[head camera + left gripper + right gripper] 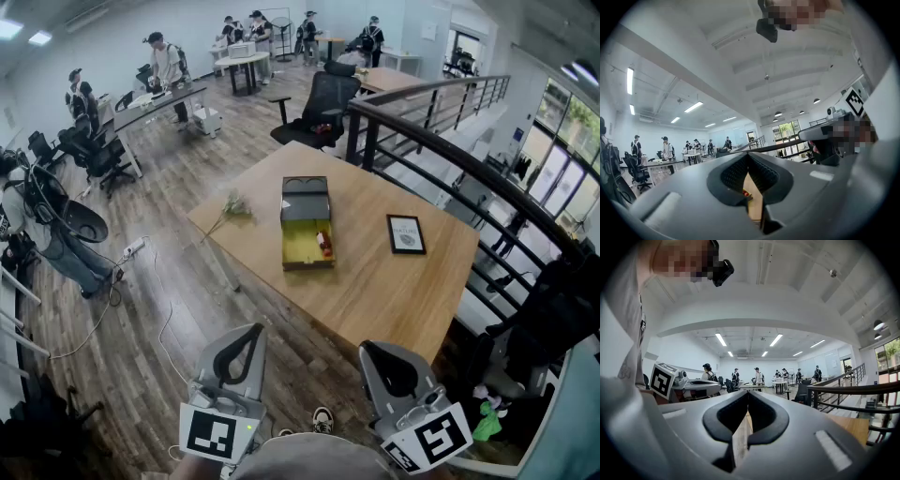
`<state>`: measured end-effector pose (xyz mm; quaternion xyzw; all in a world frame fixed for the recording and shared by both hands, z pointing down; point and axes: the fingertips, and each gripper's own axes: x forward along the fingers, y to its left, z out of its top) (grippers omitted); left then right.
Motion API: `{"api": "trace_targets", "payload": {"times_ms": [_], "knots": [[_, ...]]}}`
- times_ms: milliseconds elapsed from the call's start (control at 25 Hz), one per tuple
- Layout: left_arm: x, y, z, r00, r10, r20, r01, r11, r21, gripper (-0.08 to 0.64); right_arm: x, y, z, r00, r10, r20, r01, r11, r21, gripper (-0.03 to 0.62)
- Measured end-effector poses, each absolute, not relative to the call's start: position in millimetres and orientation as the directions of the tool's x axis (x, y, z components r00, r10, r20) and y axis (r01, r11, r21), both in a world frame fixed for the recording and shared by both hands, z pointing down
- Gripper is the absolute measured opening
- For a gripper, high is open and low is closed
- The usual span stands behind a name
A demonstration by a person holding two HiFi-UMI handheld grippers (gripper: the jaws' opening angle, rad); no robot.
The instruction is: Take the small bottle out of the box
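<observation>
An open box (pixel 307 246) with a yellow inside and a dark lid folded back lies on the wooden table (pixel 375 281). The small red bottle (pixel 324 244) rests in the box's right half. Both grippers hang low near the person's body, short of the table's near edge. My left gripper (pixel 253 330) has its jaws closed with nothing between them, and so does my right gripper (pixel 369 349). In the left gripper view the fingertips meet (pixel 749 154), and a bit of red bottle (pixel 746 193) shows through the gap below. In the right gripper view the tips also meet (pixel 748 392).
A black-framed picture (pixel 406 233) lies right of the box and a dried flower sprig (pixel 232 208) lies at the table's left corner. A dark railing (pixel 441 150) runs along the right. An office chair (pixel 319 108) stands behind the table. Several people stand at desks far back.
</observation>
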<state>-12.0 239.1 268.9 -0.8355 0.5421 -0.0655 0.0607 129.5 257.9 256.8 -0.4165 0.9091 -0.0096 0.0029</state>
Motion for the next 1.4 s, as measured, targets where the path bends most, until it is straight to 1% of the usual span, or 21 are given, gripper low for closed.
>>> {"api": "trace_targets", "payload": {"times_ms": [120,520,680,760,800,840,1040,1400], "knots": [[-6,229,271,0.398,-0.917,0.04,-0.9,-0.398,-0.174,0.001,136,246,258,-0.659,-0.752,-0.006,-0.752,0.659,-0.018,0.011],[7,215,281,0.353,-0.935,0.047,-0.918,-0.355,-0.177,0.002,147,227,276,-0.705,-0.708,0.025,-0.709,0.705,-0.008,0.011],[12,212,283,0.341,-0.938,0.058,-0.922,-0.346,-0.174,0.001,159,218,270,-0.689,-0.725,-0.019,-0.724,0.689,-0.048,0.015],[15,211,283,0.337,-0.939,0.061,-0.923,-0.343,-0.177,0.001,168,213,265,-0.668,-0.743,-0.047,-0.74,0.67,-0.055,0.135],[16,210,282,0.335,-0.94,0.062,-0.923,-0.34,-0.177,0.002,169,211,264,-0.667,-0.744,-0.052,-0.742,0.669,-0.054,0.183],[17,209,282,0.332,-0.941,0.063,-0.924,-0.338,-0.178,0.002,170,210,264,-0.67,-0.741,-0.05,-0.739,0.672,-0.052,0.198],[15,204,281,0.326,-0.943,0.07,-0.926,-0.333,-0.18,0.001,164,206,274,-0.687,-0.727,-0.008,-0.726,0.686,-0.05,0.207],[11,166,287,0.343,-0.937,0.072,-0.919,-0.351,-0.18,0.001,161,162,293,-0.657,-0.753,0.042,-0.754,0.654,-0.066,0.207]]}}
